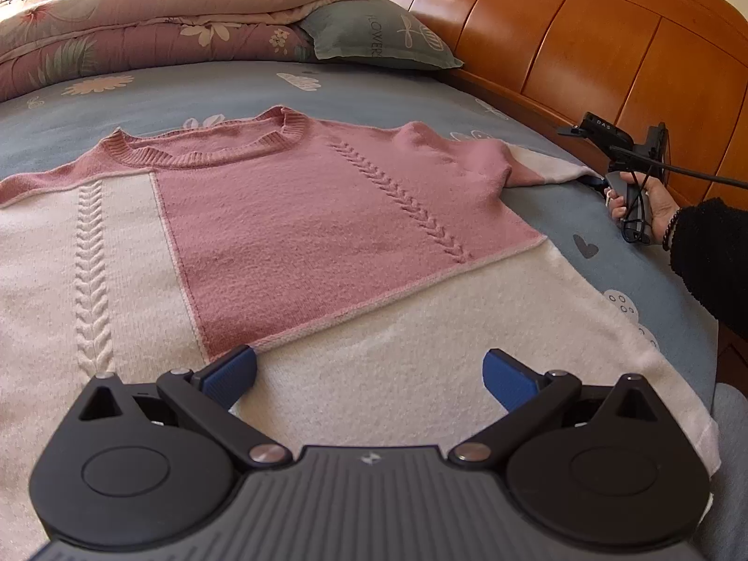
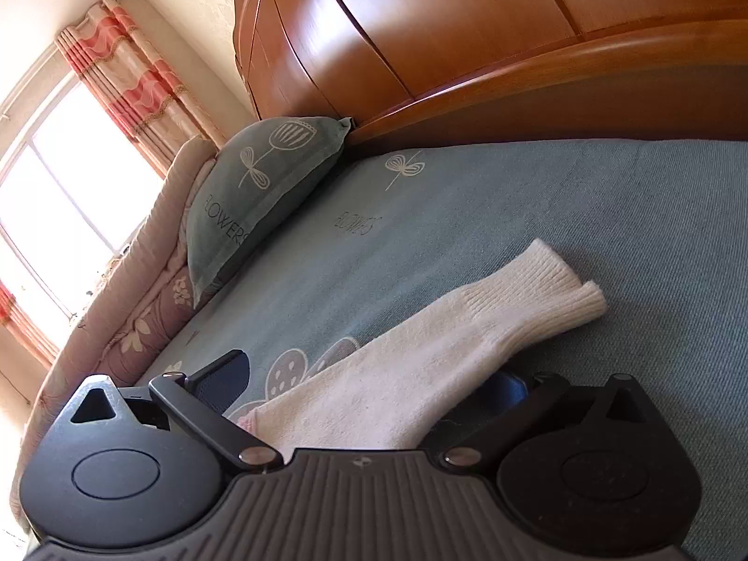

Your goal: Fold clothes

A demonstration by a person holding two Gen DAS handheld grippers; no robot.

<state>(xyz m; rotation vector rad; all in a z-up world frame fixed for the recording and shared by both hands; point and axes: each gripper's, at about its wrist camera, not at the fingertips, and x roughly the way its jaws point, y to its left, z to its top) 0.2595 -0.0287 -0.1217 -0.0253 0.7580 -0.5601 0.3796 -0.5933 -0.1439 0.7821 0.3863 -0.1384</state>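
Pink-and-cream knit sweater [image 1: 290,215] lies flat, front up, on the blue-grey flower-print bedsheet [image 1: 327,89]; ribbed collar at 12 o'clock, cable-braid ridges down both panels. Left gripper [image 1: 369,374] hovers over the cream hem area at 6 o'clock, blue pads spread wide, nothing between them. Right gripper [image 2: 369,385], at 3 o'clock by the glossy curved wooden headboard [image 1: 584,32], has its fingers wide apart; the cream sleeve [image 2: 420,360] passes between them, ribbed cuff [image 2: 556,290] pointing away, not pinched. A hand [image 1: 640,205] in a dark fuzzy sleeve holds its handle. Teal pillow [image 2: 252,196] and folded floral quilt [image 1: 140,32] sit at 11 o'clock.
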